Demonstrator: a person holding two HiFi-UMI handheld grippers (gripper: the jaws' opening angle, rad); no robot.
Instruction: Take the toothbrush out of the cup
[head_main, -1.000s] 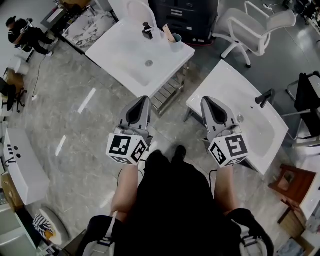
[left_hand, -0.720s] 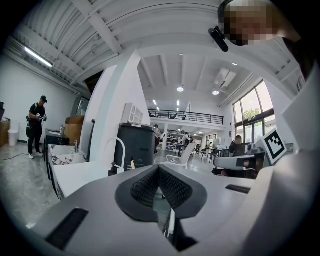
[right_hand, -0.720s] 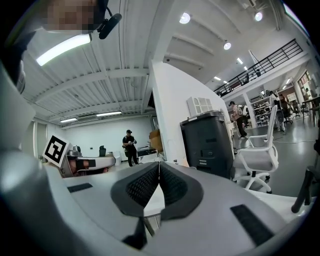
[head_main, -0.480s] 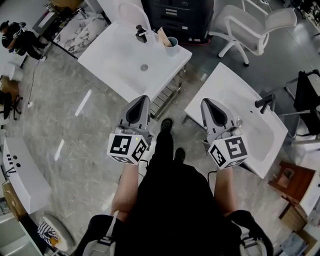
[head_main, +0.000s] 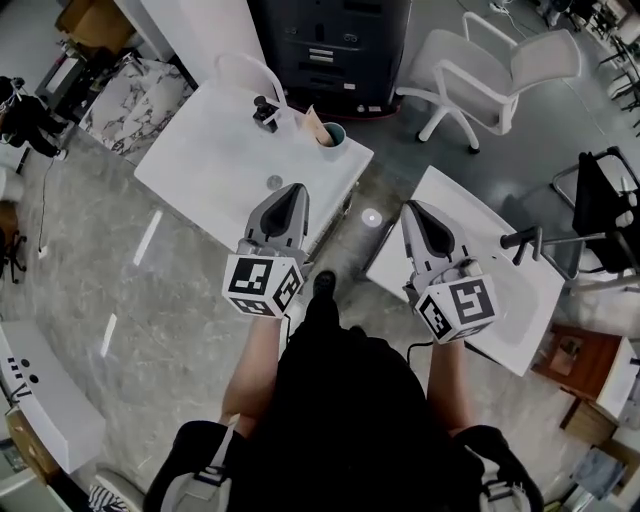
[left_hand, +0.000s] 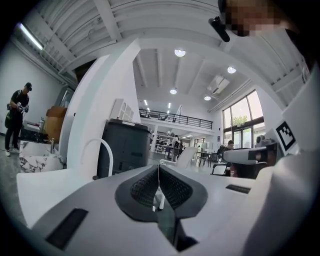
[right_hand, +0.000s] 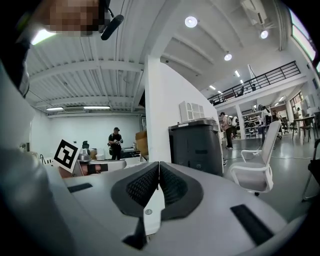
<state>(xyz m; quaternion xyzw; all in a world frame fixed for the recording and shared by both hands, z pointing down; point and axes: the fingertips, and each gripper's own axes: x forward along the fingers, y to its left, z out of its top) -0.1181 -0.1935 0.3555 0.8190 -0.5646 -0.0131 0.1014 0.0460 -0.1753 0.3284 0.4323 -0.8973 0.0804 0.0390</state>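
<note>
I am holding the left gripper and the right gripper out level, both well short of the black faucet. Each is showing its fingers pressed together with nothing between them. The teal cup is standing just right of that faucet on the white desk, with the toothbrush leaning out of it toward the faucet.

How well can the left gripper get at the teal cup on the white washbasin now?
Probably not yet: the left gripper, jaws shut, is well short of the teal cup at the corner of the white washbasin, though nothing stands between them.
</note>
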